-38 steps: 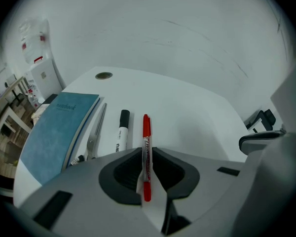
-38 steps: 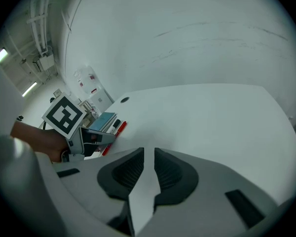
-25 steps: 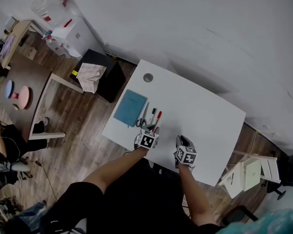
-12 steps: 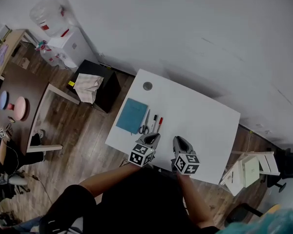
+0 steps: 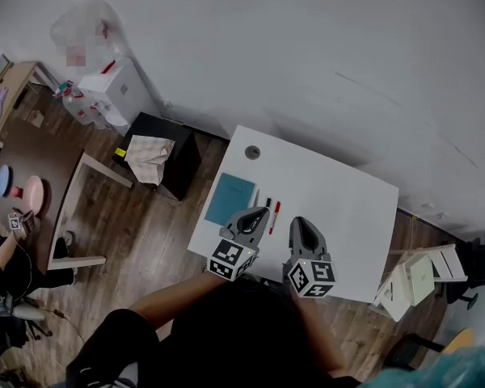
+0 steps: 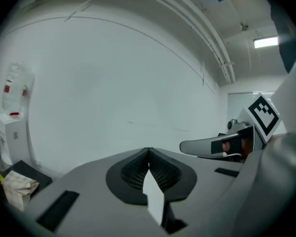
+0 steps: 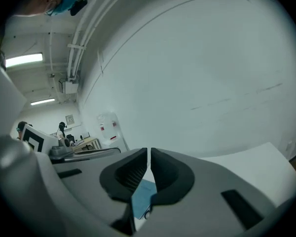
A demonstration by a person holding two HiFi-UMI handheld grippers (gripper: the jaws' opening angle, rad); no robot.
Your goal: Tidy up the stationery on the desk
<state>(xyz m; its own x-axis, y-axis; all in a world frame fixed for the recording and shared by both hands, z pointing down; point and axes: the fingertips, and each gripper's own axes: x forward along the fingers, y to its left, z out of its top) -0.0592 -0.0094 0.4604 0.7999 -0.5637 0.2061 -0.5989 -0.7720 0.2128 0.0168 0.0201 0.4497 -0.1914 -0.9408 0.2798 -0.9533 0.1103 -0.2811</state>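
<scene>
White desk, blue notebook, pens

**Room and furnishings, seen from above and along the wall.**
A plain white wall meets a dark wood-plank floor. A white desk stands near the wall. At picture left of it are a low black cabinet, a white water dispenser and a pale open frame. At picture right stands a white rack. A ceiling strip light is lit.

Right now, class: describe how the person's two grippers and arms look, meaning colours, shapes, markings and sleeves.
The left gripper and right gripper are grey shells tapering to a point, with black ribbed pads. Each carries a cube with black-and-white square markers. The person wears a black short-sleeved top.
</scene>
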